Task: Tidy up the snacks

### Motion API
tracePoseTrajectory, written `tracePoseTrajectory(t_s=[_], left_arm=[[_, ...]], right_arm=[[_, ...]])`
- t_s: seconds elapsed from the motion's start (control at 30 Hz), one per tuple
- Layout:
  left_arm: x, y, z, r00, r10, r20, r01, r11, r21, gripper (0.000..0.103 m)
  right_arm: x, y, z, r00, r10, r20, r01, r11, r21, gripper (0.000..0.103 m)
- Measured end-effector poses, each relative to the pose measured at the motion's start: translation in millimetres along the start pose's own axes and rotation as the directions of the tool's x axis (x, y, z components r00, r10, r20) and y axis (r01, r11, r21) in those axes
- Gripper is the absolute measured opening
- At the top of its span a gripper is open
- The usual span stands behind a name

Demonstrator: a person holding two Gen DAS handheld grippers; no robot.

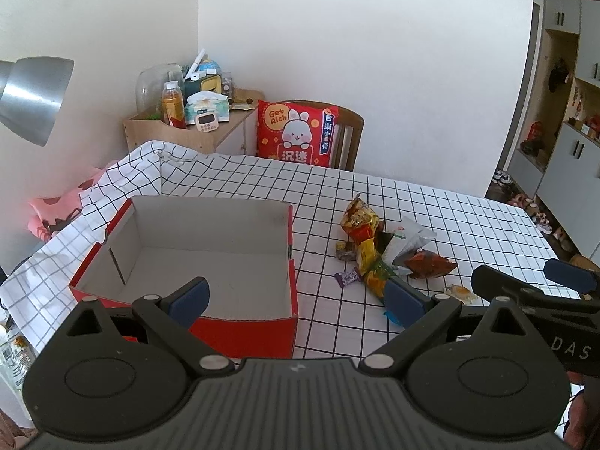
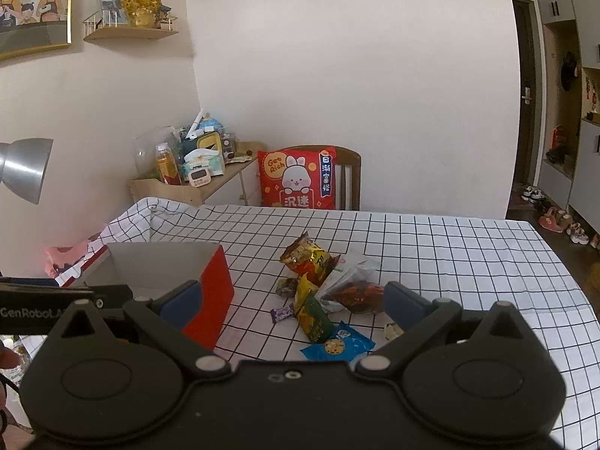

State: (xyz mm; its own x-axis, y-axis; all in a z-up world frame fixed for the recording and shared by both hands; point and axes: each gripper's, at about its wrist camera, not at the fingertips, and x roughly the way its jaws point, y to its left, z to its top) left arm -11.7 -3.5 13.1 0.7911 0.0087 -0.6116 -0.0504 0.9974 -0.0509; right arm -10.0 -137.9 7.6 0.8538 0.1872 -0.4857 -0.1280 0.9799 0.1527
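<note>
Two hand-held grippers hover above a table covered in a white cloth with a black grid (image 1: pixel 431 202). Left gripper (image 1: pixel 296 298): black body, blue-padded fingers (image 1: pixel 189 296) spread wide, nothing between them; it sits over the near edge of an open red cardboard box with a pale grey-white interior (image 1: pixel 210 262). Right gripper (image 2: pixel 290 305): same build, jaws likewise spread wide and holding nothing; it faces the snack pile, and in the left wrist view its fingers enter from the right edge.

Snacks lie loose on the cloth just right of the box, apart from it. Pile contents: a crinkled red-and-yellow foil packet (image 2: pixel 305 257) at the far side; a silver-white pouch (image 1: pixel 410 238) resting against a dark red-brown packet (image 2: pixel 356 296); a yellow-green packet (image 2: pixel 313 313) pointing toward the camera; a small purple wrapped candy (image 2: pixel 282 313) on the box side; a blue cookie packet (image 2: pixel 339 345) nearest the right gripper; and a small pale wrapped piece (image 2: pixel 392 330) beside the right-hand finger. The box interior shows no snacks.

Background: a wooden chair with a red rabbit-print cushion (image 2: pixel 298 178) at the far table edge and a cluttered wooden side shelf (image 2: pixel 180 183) in the corner.
</note>
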Motion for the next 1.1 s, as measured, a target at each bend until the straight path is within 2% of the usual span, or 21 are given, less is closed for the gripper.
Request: tracePoseTrajectory(t_s=[0.43,0.87,1.1], left_arm=[[5,-6,0,1.0,0.0,-0.008,0.0,1.0,0.003,0.1],[28,-29,-2,0.998,-0.011,-0.064,0.012,1.0,0.015,0.1],[51,-50,-4,0.993,-0.014,-0.121,0.019,0.999,0.044,0.1]], right_arm=[[1,-7,0,1.0,-0.001,-0.001,0.001,1.0,0.01,0.103],[8,-27,-5,1.0,0.015,-0.027,-0.014,1.0,0.015,0.103],[17,-45,-7,0.998,0.025,-0.054,-0.024,1.0,0.019,0.102]])
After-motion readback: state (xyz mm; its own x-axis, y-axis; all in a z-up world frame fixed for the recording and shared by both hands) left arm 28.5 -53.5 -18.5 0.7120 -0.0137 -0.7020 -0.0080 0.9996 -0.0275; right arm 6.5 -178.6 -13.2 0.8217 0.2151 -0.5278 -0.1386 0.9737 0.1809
